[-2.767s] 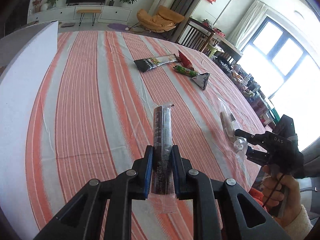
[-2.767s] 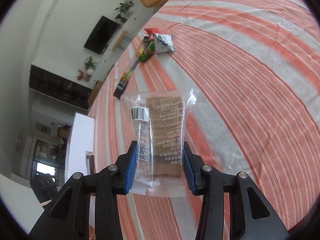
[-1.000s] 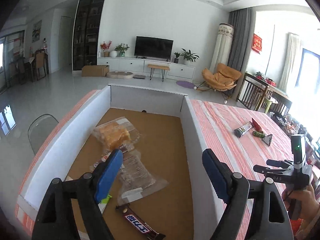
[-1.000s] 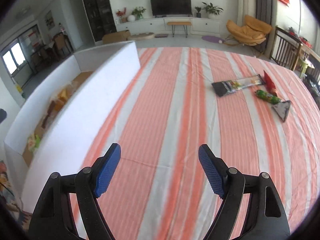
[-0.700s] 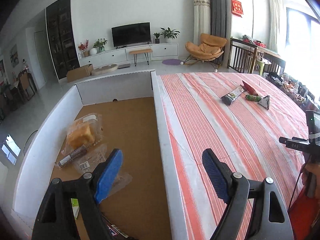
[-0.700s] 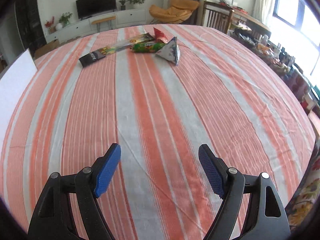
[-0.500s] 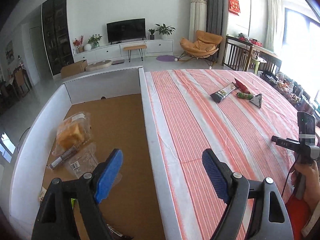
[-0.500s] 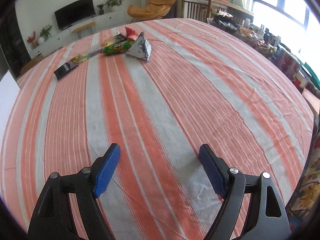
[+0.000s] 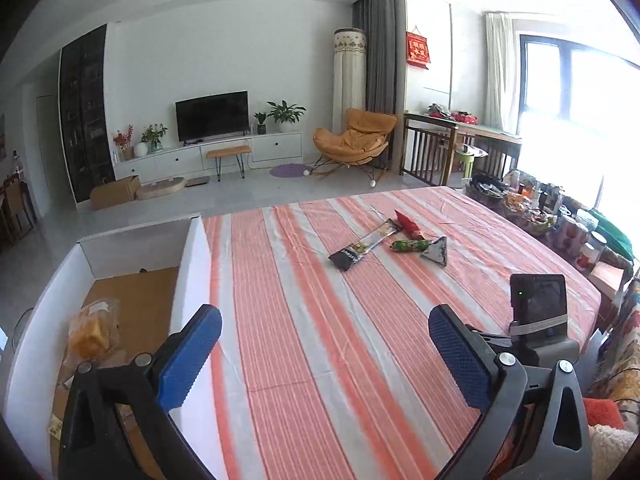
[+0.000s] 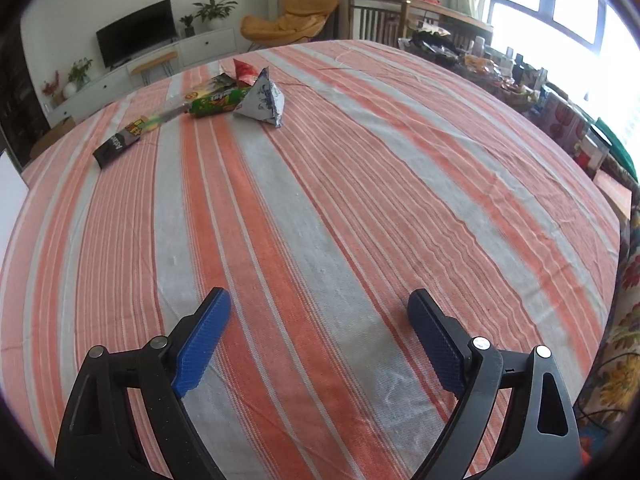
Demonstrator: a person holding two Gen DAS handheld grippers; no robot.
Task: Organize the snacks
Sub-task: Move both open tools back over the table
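Note:
A cluster of snacks lies far off on the striped tablecloth: a long black packet (image 9: 364, 245) (image 10: 120, 142), a green tube packet (image 9: 409, 245) (image 10: 218, 100), a red packet (image 9: 406, 222) (image 10: 245, 70) and a grey pyramid pack (image 9: 437, 251) (image 10: 262, 98). My left gripper (image 9: 325, 344) hangs over the cloth beside the white box (image 9: 188, 280), its jaws opening with nothing between them. My right gripper (image 10: 319, 328) points down at bare cloth, jaws opening and empty; its body (image 9: 538, 312) shows at the right in the left wrist view. A yellow bread pack (image 9: 90, 328) lies in the box.
The box's tall white wall (image 9: 194, 264) stands just left of my left gripper. A side table crowded with jars and bottles (image 9: 560, 220) (image 10: 520, 76) borders the table's right edge. Floral fabric (image 10: 624, 344) lies beyond the near right edge.
Both grippers let go of their packets into the box earlier. Over the last second my left gripper swung right from above the box to the cloth, and both sets of jaws widened.

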